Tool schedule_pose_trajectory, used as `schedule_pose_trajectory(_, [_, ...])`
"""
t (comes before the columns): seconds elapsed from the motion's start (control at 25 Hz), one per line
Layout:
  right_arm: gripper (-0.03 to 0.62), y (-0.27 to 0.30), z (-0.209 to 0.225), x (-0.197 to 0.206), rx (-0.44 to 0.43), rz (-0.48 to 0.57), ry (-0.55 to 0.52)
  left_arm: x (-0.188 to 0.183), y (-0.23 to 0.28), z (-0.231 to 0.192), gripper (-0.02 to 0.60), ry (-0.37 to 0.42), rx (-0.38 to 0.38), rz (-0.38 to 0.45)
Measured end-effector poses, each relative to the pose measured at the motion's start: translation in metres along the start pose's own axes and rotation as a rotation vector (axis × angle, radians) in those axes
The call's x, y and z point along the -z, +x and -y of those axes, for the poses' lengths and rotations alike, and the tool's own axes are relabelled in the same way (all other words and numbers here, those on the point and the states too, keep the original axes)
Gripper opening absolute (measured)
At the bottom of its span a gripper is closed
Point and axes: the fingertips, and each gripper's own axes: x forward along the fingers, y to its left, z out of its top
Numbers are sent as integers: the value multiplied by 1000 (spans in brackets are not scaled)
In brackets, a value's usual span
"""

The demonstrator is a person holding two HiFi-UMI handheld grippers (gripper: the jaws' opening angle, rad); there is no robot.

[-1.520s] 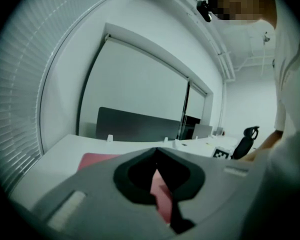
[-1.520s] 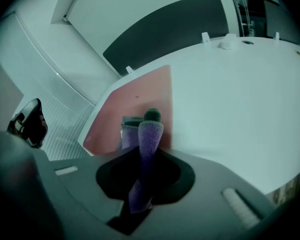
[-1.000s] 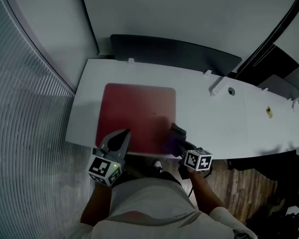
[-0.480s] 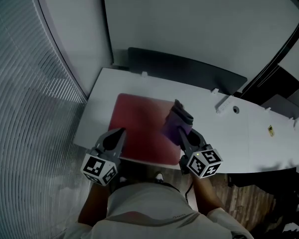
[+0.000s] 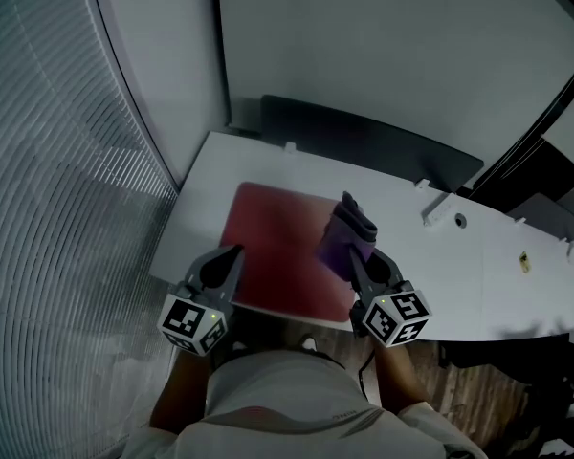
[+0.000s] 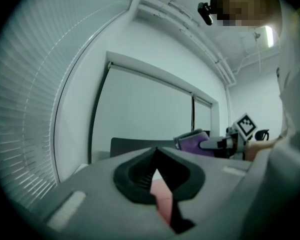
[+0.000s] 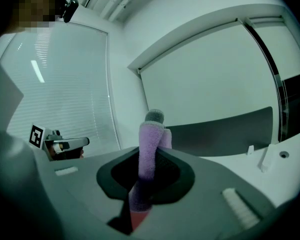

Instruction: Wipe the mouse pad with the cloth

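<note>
White table [image 5: 440, 256] stands against a pale wall, with slatted blinds [image 5: 57, 161] at the left and a dark panel [image 5: 364, 137] along its far edge; a wooden floor [image 5: 478, 371] shows below its near edge. On the left part of the table lies a red mouse pad [image 5: 273, 232], flat, its near edge close to the table's near edge.

The right gripper [image 5: 362, 261] is over the pad's right side; its jaws are clamped on a purple cloth [image 5: 344, 237]; in the right gripper view the cloth [image 7: 150, 154] runs up between the jaws and stands out past them in a folded roll with a greyish top; whether it touches the pad cannot be told.

The left gripper [image 5: 231, 254] is at the pad's near left corner, well apart from the right one; in the left gripper view its jaws meet at the tips with nothing between them; a strip of the red pad [image 6: 162, 199] shows through the gap lower down. That view also shows the cloth [image 6: 195, 143] in the right gripper [image 6: 215, 145] off to the right.
</note>
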Motion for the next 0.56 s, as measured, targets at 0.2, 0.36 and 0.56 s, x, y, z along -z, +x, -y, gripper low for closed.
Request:
schedule_pose_trajectory(0.2, [46, 2, -5, 2, 0, -3, -7, 2, -1, -2, 2, 2, 9, 1])
schedule_pose_trajectory(0.36, [46, 2, -6, 1, 2, -6, -4, 0, 1, -7, 2, 10, 9, -5])
schedule_pose_trajectory(0.56, [46, -1, -11, 3, 1, -14, -3, -1, -5, -6, 2, 7, 10, -7])
